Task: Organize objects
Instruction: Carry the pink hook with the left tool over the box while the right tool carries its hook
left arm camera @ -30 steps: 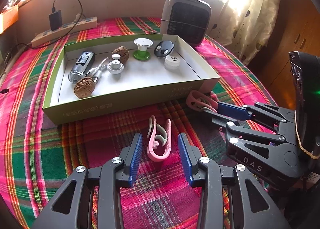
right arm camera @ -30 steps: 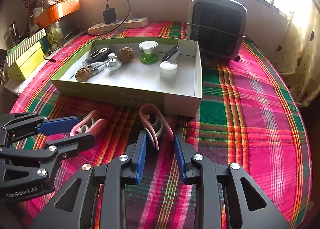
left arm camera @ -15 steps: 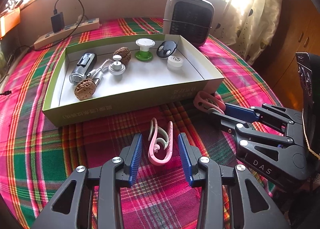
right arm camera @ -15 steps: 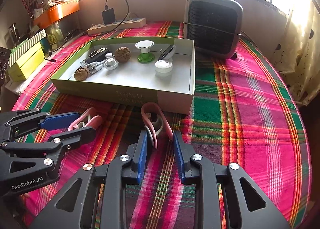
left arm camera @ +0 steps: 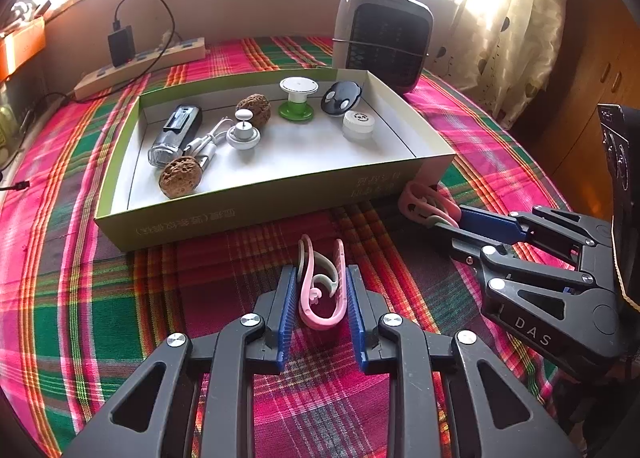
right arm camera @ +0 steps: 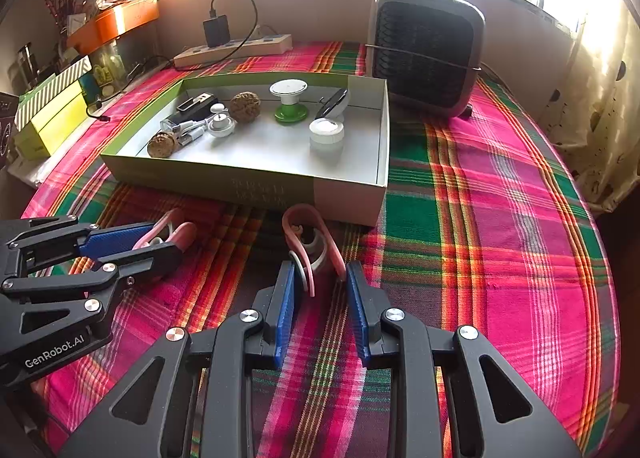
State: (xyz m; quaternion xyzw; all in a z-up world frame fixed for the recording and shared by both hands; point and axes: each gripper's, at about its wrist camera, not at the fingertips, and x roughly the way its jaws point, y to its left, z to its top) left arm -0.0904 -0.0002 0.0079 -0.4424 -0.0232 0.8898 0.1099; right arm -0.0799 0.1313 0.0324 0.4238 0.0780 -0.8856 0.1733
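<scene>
A shallow green-edged box (left arm camera: 256, 206) (right arm camera: 224, 178) on the plaid tablecloth holds several small items: two walnuts, a green-and-white spool, a white jar, a lighter, a cable. My left gripper (left arm camera: 320, 298) (right arm camera: 160, 242) is shut on a pink clip (left arm camera: 320, 294), its blue pads touching both sides. My right gripper (right arm camera: 320, 290) (left arm camera: 452, 222) is shut on a second pink clip (right arm camera: 308, 242) (left arm camera: 424, 206) just in front of the box's near right corner.
A grey fan heater (left arm camera: 384, 38) (right arm camera: 424, 54) stands behind the box. A power strip with a charger (left arm camera: 140, 62) (right arm camera: 236, 46) lies at the back left. Boxes and clutter (right arm camera: 60, 106) sit at the table's left edge. A curtain (left arm camera: 516, 30) hangs at the right.
Both grippers have narrowed their jaws onto the pink clips. The left gripper moved forward so its clip sits deeper between the pads.
</scene>
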